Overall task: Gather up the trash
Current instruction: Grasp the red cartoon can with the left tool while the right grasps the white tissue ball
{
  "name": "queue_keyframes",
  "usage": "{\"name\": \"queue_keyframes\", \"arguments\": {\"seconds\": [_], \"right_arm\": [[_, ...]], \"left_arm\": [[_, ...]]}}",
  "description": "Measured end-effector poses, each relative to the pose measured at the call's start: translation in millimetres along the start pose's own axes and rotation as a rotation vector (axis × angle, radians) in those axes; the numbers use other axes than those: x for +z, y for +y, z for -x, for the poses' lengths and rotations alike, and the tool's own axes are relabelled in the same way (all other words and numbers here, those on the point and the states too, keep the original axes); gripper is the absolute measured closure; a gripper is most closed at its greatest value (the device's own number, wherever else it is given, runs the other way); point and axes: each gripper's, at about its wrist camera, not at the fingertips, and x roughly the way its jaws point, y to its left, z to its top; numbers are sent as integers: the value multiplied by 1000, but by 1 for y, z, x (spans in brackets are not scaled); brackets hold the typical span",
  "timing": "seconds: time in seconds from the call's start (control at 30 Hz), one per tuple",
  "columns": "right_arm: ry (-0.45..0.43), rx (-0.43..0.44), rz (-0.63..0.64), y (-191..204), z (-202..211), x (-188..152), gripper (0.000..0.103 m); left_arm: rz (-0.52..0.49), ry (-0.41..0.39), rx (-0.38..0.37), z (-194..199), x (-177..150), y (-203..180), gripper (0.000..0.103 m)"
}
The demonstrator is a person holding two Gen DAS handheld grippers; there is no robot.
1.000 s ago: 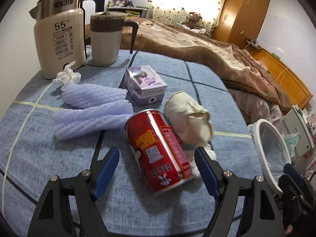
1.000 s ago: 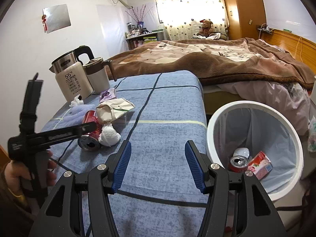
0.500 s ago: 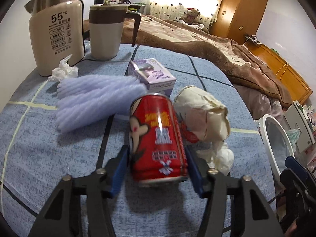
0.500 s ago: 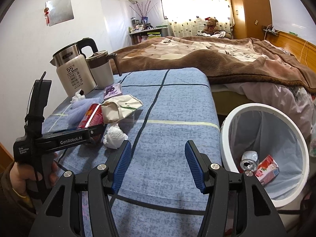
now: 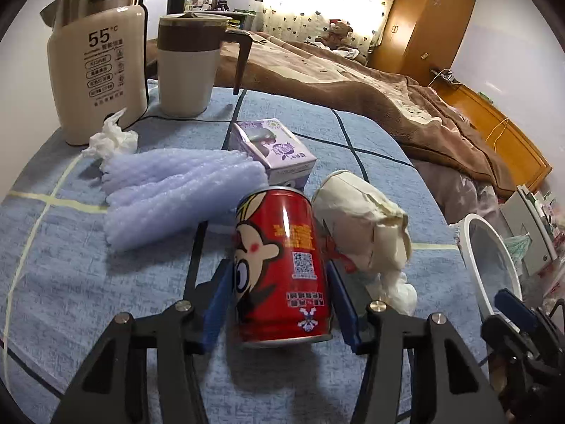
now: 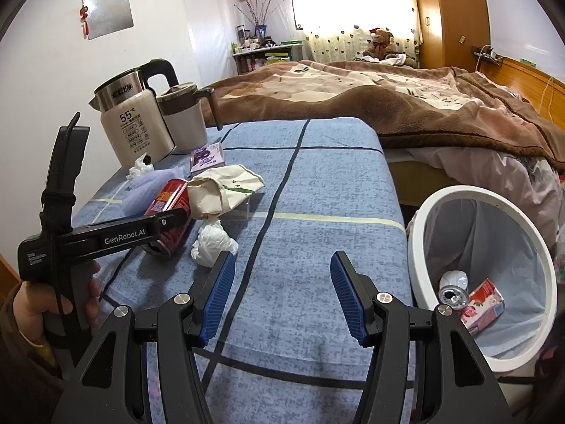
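The red can (image 5: 282, 268) lies on the blue table (image 5: 70, 282), clenched between the pads of the left gripper (image 5: 280, 300), with a crumpled paper bag (image 5: 360, 226) touching it at 2 o'clock, while the right gripper (image 6: 279, 293) stands released over the table, the white bin (image 6: 420, 233) at its 3 o'clock.

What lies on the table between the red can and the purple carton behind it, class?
Nothing: in the left wrist view the red can stands just before the purple carton, only blue tablecloth between.

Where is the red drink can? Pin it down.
The red drink can lies on the blue tablecloth, clamped in the left gripper, beside the crumpled beige paper bag.
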Motion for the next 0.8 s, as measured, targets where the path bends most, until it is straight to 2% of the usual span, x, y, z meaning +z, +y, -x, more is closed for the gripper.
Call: {"name": "queue_keyframes", "arguments": {"seconds": [0.07, 0.2, 0.6, 0.8], "right_arm": [[4, 7, 4, 3, -2, 1, 46], [22, 23, 11, 9, -12, 4, 46], [104, 92, 60, 42, -53, 12, 46], [126, 91, 75, 53, -70, 13, 46]], "left_arm": [[-19, -12, 27, 4, -3, 0, 47], [39, -12, -17, 11, -8, 16, 47], [80, -28, -26, 37, -32, 43, 47], [94, -31, -41, 45, -39, 51, 47]]}}
